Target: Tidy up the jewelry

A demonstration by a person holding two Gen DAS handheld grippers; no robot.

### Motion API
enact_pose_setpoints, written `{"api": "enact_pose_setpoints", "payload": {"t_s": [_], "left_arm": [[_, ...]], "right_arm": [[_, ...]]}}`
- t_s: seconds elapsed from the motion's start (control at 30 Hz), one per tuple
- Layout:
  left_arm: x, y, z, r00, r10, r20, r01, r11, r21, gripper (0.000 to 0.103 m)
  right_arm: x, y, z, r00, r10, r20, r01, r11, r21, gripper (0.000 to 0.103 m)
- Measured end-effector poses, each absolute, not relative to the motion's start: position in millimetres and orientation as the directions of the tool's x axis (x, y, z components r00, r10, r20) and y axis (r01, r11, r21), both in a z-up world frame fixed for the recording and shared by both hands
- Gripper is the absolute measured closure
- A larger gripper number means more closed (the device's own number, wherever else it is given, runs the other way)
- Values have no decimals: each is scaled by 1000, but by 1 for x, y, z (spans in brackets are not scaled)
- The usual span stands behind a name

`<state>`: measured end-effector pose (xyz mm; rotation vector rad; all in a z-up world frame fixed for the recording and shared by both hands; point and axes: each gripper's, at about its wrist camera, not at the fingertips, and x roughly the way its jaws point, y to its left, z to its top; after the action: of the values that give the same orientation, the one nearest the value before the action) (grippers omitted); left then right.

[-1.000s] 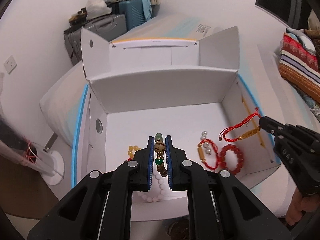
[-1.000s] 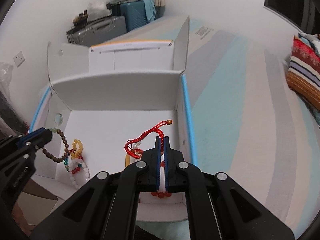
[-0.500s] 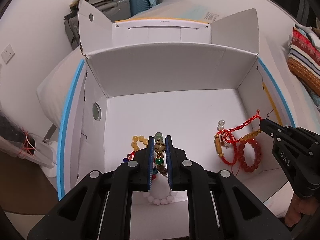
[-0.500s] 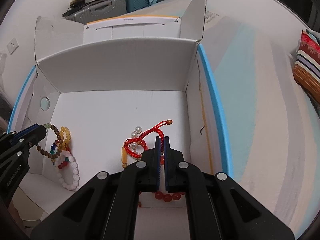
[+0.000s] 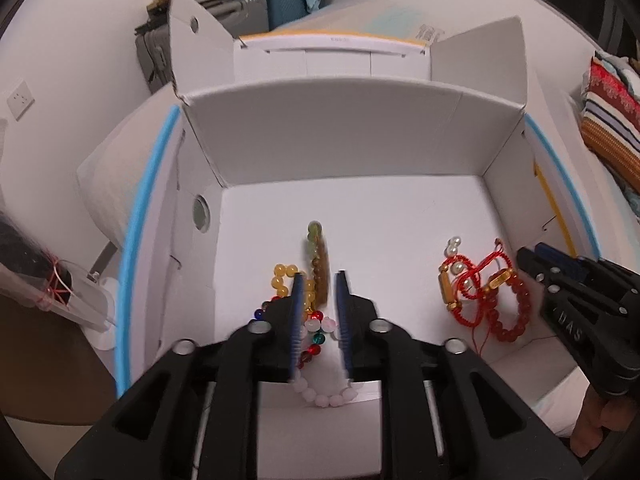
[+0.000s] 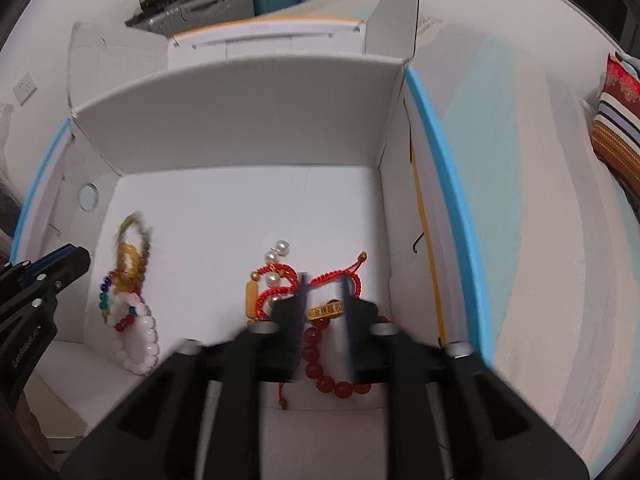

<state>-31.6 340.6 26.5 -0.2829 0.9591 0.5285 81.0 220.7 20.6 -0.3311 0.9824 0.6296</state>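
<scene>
Two hand-held grippers reach down into an open white box point(image 5: 328, 136) on a bed.

The left gripper point(image 5: 319, 280) has just been opening; its jaws stand apart. A brown bracelet point(image 5: 318, 264) lies between and just beyond its fingertips, blurred, and no pad presses on it. Just left of the tips lies a yellow bracelet point(image 5: 285, 278). Beneath the jaws sit a multicoloured bracelet point(image 5: 316, 338) and a pink bracelet point(image 5: 324, 398).

The right gripper point(image 6: 325, 284) has also just been opening, and its jaws are parted too. A red cord bracelet point(image 6: 332, 276) with a gold tag point(image 6: 326, 310) lies between its fingers, loose on the box floor. Below the tag, a red bead bracelet point(image 6: 320, 360) runs under the jaws. Just left of the tips are pearls point(image 6: 276, 258).

The two piles lie well apart.
</scene>
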Motion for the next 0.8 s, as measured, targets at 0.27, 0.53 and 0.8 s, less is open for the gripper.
{"api": "enact_pose_setpoints", "payload": {"t_s": [0.27, 0.53, 0.8], "left_arm": [[-65, 320, 64, 559, 358, -748, -562, 827, -24, 24], [-107, 292, 81, 627, 407, -664, -564, 826, -27, 6], [-133, 277, 67, 638, 400, -658, -553, 833, -30, 6]], "right_arm": [[54, 193, 62, 507, 389, -769, -617, 787, -8, 27], [22, 160, 72, 553, 424, -717, -604, 797, 5, 12], [-8, 134, 63, 593, 419, -688, -571, 821, 8, 9]]}}
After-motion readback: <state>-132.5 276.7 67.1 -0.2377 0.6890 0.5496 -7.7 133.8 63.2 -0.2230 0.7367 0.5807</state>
